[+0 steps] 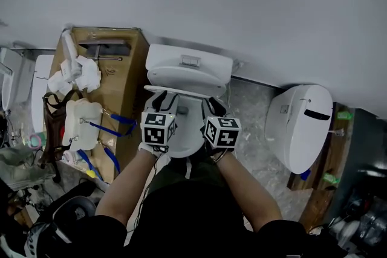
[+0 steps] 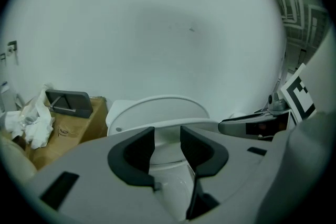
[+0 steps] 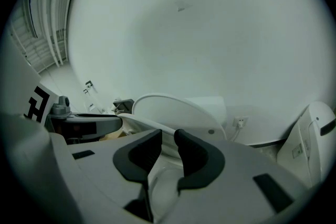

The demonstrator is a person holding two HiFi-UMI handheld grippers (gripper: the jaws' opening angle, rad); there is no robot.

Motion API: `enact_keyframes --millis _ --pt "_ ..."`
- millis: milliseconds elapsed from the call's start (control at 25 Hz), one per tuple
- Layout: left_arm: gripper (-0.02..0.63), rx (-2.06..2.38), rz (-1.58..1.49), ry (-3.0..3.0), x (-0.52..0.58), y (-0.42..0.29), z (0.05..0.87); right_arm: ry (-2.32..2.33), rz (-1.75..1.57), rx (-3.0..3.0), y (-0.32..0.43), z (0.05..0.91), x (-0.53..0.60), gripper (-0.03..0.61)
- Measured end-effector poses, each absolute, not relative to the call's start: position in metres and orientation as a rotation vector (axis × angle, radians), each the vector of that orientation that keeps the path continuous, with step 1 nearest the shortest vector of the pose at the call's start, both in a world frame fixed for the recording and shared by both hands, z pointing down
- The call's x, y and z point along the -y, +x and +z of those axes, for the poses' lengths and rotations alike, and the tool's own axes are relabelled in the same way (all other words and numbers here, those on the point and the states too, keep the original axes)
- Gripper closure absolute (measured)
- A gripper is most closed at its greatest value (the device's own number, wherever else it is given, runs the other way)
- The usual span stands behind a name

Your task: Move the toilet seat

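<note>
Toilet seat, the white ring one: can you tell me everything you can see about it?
The white oval toilet seat ring looks like smooth, shiny plastic. It is tilted part-way up, with its front edge off the white bowl, and it sits below the raised white lid. The left gripper and the right gripper each pinch its front rim between dark jaws. Its hinge end is hidden.

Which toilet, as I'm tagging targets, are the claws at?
The middle toilet, beside the cardboard box: left claw and right claw hold its seat. The other toilet stands untouched, right.
</note>
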State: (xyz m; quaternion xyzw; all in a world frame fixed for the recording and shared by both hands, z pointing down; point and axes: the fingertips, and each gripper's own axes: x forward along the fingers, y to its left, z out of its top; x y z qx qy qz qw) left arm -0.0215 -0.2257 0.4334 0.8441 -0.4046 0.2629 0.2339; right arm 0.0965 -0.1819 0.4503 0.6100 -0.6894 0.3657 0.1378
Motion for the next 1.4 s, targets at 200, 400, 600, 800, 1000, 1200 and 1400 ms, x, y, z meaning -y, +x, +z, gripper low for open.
enact_keyframes --millis 200,400,600,800,1000,1200,1400 --pt "0.453 1.138 0.726 2.307 0.246 -0.014 0.433 1.762 1.062 1.999 0.104 0.450 0.200 0.465" --pt "0.453 1.166 0.718 2.292 0.263 -0.006 0.433 1.754 1.069 2.015 0.111 0.450 0.215 0.463" --pt "0.453 1.177 0.717 2.286 0.276 0.000 0.434 1.741 1.062 2.024 0.116 0.450 0.228 0.465" --pt "0.452 1.191 0.724 2.283 0.284 0.003 0.434 1.743 1.063 2.023 0.119 0.450 0.235 0.465" --pt "0.452 1.208 0.721 2.286 0.290 0.006 0.435 1.742 1.068 2.029 0.122 0.449 0.239 0.465" --pt "0.453 1.211 0.713 2.275 0.294 0.007 0.434 1.728 1.079 2.065 0.131 0.432 0.228 0.465" --pt "0.454 1.216 0.695 2.261 0.294 0.006 0.434 1.787 1.016 2.102 0.157 0.397 0.217 0.465"
